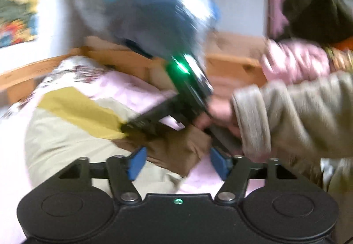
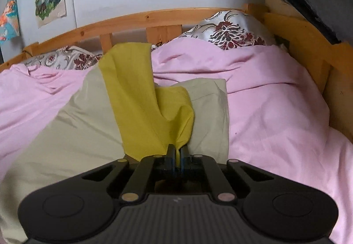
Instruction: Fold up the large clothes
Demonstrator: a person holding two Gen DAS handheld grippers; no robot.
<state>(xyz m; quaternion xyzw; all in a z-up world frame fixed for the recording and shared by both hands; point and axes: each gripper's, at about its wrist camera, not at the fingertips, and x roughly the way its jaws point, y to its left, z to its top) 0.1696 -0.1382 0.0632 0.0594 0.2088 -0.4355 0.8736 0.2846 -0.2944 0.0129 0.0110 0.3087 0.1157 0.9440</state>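
Mid-fold: the garment (image 2: 88, 125), beige with a yellow panel (image 2: 141, 98), lay on the pink duvet (image 2: 275, 100) in front of the headboard (image 2: 141, 17). Right gripper (image 2: 178, 153) was clamped on a bunched yellow edge. Left gripper (image 1: 176, 161) had jaws apart, straddling a brown fold (image 1: 176, 151), not gripping. Likely next: left closes on that fold, then both carry the edge across. Left view was badly motion-blurred; the right gripper there was a smear, and the garment's near part was cut off by the gripper bodies.
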